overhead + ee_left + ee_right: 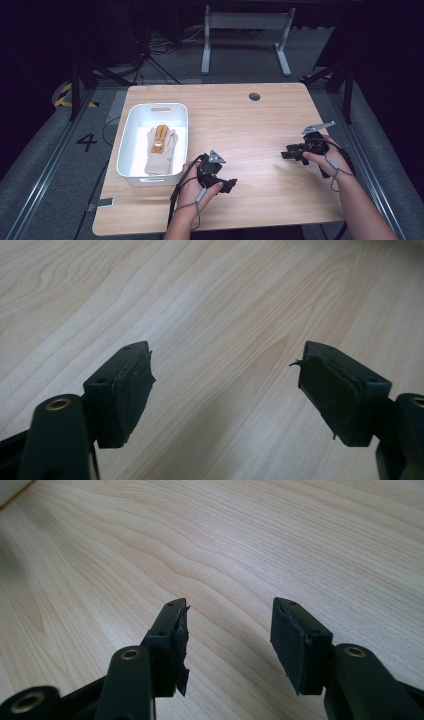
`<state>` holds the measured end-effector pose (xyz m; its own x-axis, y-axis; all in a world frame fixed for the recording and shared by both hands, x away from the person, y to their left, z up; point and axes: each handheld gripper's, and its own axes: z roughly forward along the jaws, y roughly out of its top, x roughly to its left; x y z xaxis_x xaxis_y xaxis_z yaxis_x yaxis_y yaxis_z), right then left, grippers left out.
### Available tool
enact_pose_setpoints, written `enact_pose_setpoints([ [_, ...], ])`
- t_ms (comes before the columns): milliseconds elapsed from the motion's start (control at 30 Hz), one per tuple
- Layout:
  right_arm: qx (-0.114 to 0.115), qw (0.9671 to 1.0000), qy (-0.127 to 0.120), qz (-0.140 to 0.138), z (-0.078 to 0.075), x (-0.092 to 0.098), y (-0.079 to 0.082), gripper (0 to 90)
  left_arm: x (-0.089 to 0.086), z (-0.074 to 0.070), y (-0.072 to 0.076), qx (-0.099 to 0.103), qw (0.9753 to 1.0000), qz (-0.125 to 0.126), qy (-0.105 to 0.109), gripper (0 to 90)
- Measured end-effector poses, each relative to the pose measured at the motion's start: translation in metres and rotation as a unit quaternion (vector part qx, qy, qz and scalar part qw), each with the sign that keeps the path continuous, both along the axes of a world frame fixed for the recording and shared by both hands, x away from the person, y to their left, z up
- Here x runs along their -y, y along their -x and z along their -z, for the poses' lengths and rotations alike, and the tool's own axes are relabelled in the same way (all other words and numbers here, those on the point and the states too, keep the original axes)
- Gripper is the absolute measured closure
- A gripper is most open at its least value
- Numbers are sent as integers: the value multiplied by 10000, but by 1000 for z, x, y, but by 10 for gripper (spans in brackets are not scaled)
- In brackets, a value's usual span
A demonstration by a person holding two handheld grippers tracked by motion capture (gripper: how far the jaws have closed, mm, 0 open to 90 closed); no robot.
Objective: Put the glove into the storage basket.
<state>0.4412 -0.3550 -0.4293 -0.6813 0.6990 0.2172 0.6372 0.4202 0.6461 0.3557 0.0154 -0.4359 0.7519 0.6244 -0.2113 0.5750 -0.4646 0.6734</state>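
Left claw sits over the bare worktop, just right of the white bin, near the bin's front corner. A hand holds it from below, cable trailing back toward the worktop's near edge. In the left gripper view the left claw has its jaws spread wide, nothing between them, only pale wood grain under the gap. Pads look worn and frayed at the edges. Jaws hover low over the wood; contact with it cannot be told.

Right claw is well to the right of the bin, past the left claw, held by the other hand and pointing back toward the bin. Grey three-cornered plate stands up on top of it. In the right gripper view the right claw is also parted, less widely than the left, gripping nothing, bare wood below. A pale sliver at the top left corner of that view may be the bin; not sure.

Gloves lie inside the bin, flat on its floor, pale fabric with a tan-orange patch on top, toward the bin's right wall. Neither claw touches the gloves or the bin. Small dark round cap sits in the worktop far from the bin, near the back edge.
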Motion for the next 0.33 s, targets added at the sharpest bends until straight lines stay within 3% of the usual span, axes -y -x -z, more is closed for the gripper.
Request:
enact_pose_setpoints([
  [333,20,10000,-5,33,-1,3,2,504,6,7,-2,-148,9993,58,-334,203],
])
